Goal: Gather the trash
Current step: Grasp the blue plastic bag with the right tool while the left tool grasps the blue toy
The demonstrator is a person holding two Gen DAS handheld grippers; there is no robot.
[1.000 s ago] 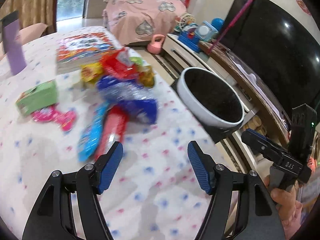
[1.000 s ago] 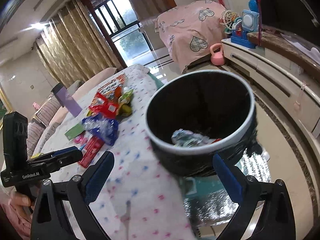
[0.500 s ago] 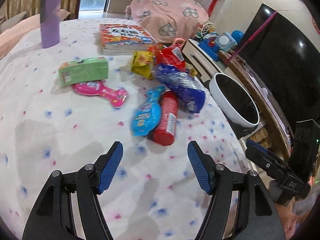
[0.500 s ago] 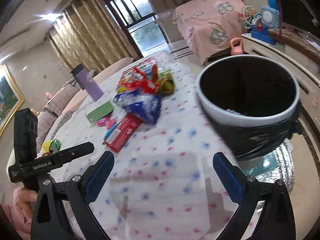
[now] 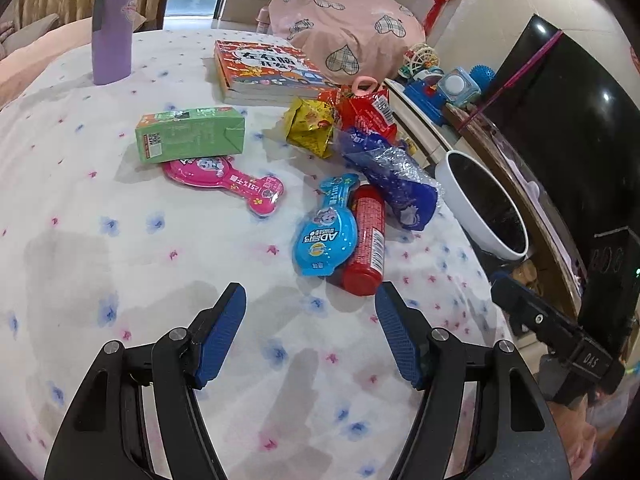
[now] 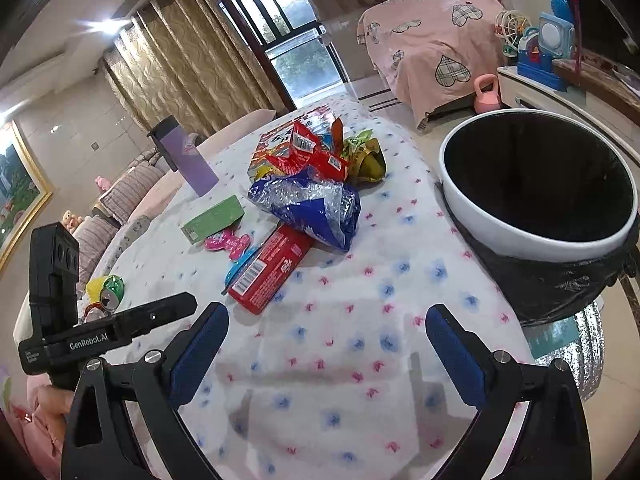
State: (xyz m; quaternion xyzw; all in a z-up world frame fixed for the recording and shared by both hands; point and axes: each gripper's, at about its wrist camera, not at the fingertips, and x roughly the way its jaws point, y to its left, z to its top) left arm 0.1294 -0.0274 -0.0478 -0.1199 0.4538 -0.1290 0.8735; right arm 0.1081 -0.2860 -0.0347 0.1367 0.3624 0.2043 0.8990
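Left gripper jaws apart, empty, above the tablecloth. Right gripper likewise spread, empty. Red wrapper tube lies flat near the table's bin-side edge, long axis running from the left gripper toward the far wrapper pile. Bin stands just off that edge.

Bright daylight from the window lights both sharp fisheye views, which bend at dark corners, with soft shadows on the desk.
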